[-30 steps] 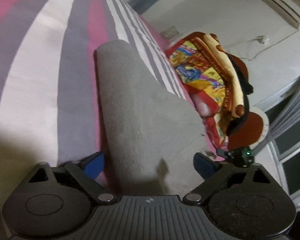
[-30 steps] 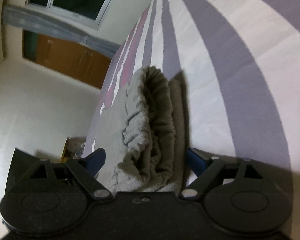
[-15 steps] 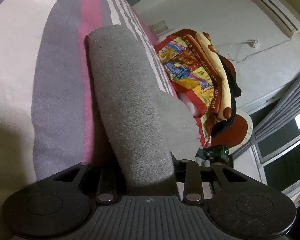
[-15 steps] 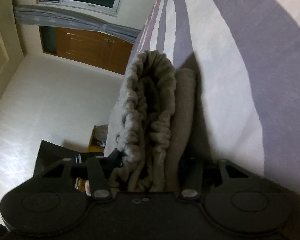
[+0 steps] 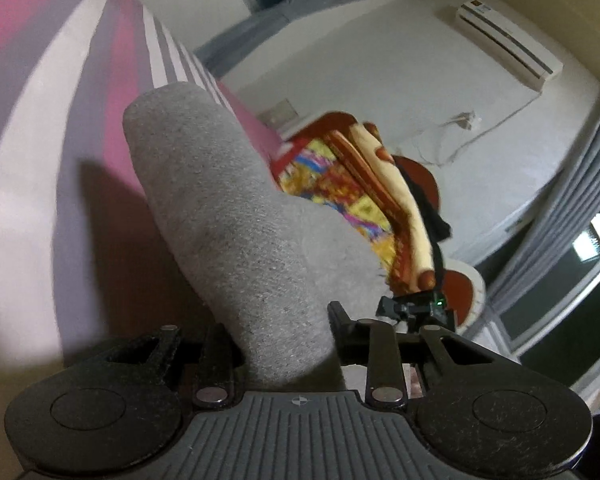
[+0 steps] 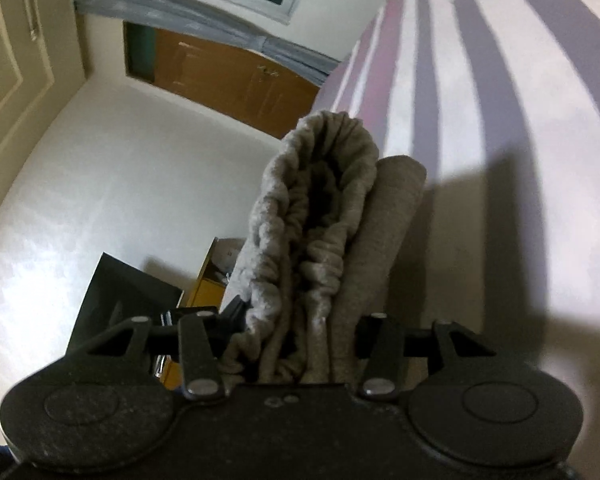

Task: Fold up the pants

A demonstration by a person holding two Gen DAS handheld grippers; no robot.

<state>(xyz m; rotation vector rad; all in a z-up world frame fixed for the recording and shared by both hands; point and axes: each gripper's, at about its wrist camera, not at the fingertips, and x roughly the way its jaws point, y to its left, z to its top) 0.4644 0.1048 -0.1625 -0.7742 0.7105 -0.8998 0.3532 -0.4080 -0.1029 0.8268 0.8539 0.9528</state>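
The grey pants are folded into a thick bundle and lifted off the striped bed. My left gripper is shut on the smooth folded end of the pants. My right gripper is shut on the other end, where the gathered elastic waistband bunches up between the fingers. The fingertips of both grippers are hidden by the cloth.
A colourful patterned blanket is piled at the bed's far end in the left wrist view. The bed sheet with purple, pink and white stripes lies below. A wooden door and a small yellow cabinet stand beyond the bed's edge.
Both grippers went from open around the pants to shut on them. They have since lifted the bundle off the bed, and its shadow now falls on the sheet.
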